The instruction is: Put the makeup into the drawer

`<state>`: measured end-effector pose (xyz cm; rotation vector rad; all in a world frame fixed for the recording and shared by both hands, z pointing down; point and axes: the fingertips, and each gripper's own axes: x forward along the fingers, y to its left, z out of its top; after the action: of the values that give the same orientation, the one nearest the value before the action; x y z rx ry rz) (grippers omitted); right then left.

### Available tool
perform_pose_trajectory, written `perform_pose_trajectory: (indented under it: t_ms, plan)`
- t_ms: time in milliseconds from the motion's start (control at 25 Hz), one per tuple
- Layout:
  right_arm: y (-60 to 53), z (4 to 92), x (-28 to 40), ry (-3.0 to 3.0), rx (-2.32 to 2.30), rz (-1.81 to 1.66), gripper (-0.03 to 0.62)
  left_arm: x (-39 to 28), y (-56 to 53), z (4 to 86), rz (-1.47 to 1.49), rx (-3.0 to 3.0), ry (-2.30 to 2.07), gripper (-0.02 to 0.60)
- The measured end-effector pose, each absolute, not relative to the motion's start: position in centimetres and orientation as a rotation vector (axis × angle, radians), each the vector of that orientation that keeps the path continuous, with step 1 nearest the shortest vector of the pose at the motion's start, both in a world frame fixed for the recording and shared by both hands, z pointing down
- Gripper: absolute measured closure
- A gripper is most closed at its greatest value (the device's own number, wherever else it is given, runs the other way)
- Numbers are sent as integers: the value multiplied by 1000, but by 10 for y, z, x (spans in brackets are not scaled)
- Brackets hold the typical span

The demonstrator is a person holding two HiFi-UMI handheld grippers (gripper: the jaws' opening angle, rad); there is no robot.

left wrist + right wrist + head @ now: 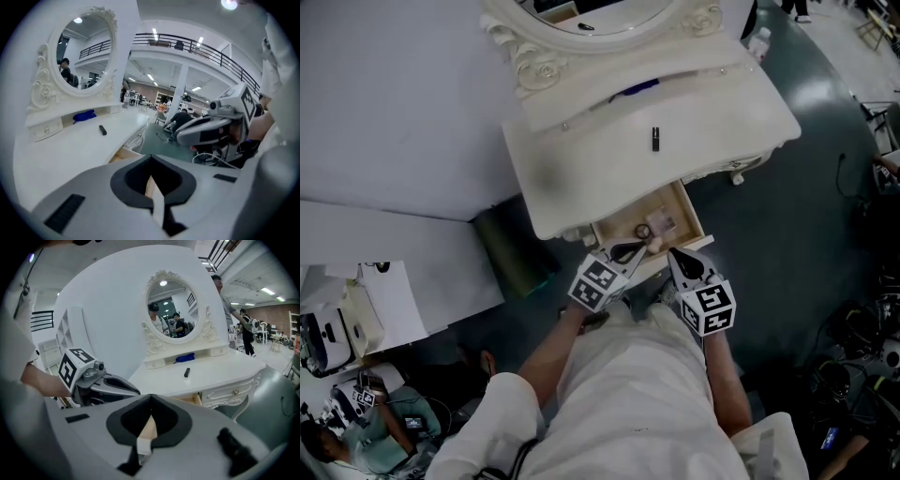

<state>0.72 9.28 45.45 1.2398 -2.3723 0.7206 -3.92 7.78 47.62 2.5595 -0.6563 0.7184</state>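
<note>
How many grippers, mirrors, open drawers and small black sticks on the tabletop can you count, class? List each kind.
Grippers: 2 (left gripper, right gripper)
Mirror: 1
Open drawer: 1
Black stick on the tabletop: 1
Total: 5

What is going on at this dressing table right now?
A person holds a gripper in each hand at a white dressing table. The left gripper and right gripper are both shut and empty, near the front of the open drawer, which has a few small items inside. A small dark makeup stick lies on top of the table, not yet put away.
</note>
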Motion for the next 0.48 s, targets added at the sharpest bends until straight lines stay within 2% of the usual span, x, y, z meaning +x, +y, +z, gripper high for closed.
perform_pose_trajectory:
  t_ms: [160,480]
  plan:
    - [94,454,1,-2377,1226,718,582,-44,78,455,592,2540,-686,572]
    - [95,452,-5,-2380,1212,720,582,-45,77,446,573,2544,-683,572]
